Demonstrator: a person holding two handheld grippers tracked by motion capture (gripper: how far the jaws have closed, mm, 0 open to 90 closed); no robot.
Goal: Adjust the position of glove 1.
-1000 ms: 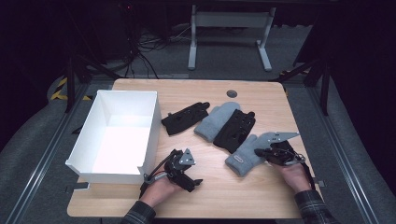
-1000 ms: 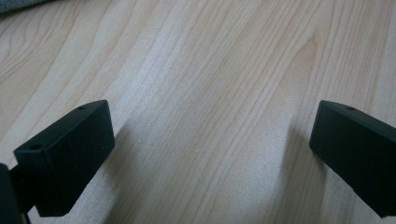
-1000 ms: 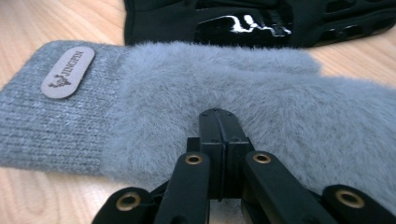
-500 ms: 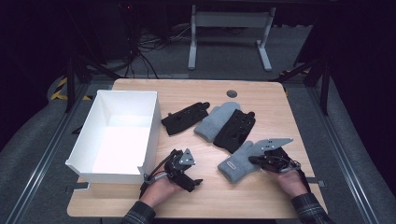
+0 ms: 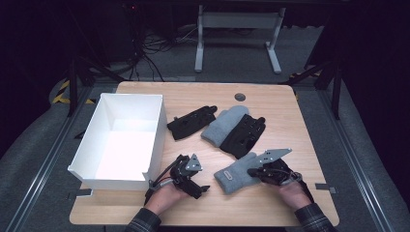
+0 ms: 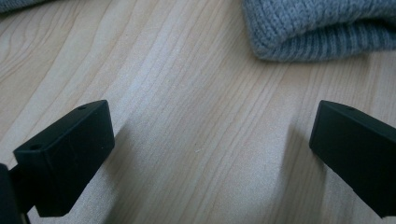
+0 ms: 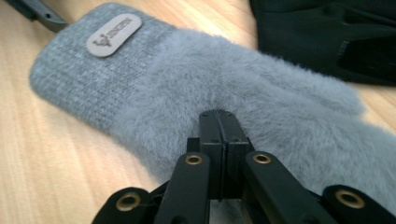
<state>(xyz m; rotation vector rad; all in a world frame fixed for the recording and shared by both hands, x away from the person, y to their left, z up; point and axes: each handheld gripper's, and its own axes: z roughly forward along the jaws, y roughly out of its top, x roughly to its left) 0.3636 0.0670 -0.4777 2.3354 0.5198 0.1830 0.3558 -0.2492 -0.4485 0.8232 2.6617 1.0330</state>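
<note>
Right gripper view: the right gripper has its jaws pressed fully together on a pinch of fuzzy pile near the edge of the grey mitten, which lies flat on the table with its knit cuff and label patch pointing away. The bite appears shallow; if it holds pile only and not the fabric beneath, the mitten may slip free on lifting. High view: the mitten sits at the front of the table, between the two hands, just in front of a black glove lying on a second grey mitten. A low drag could snag and shift that pair. The left gripper rests beside the box, jaws wide apart and holding nothing; in the left gripper view the cuff lies near them. A transfer toward the box passes this gripper, so the hanging mitten could catch on it or on the box wall.
</note>
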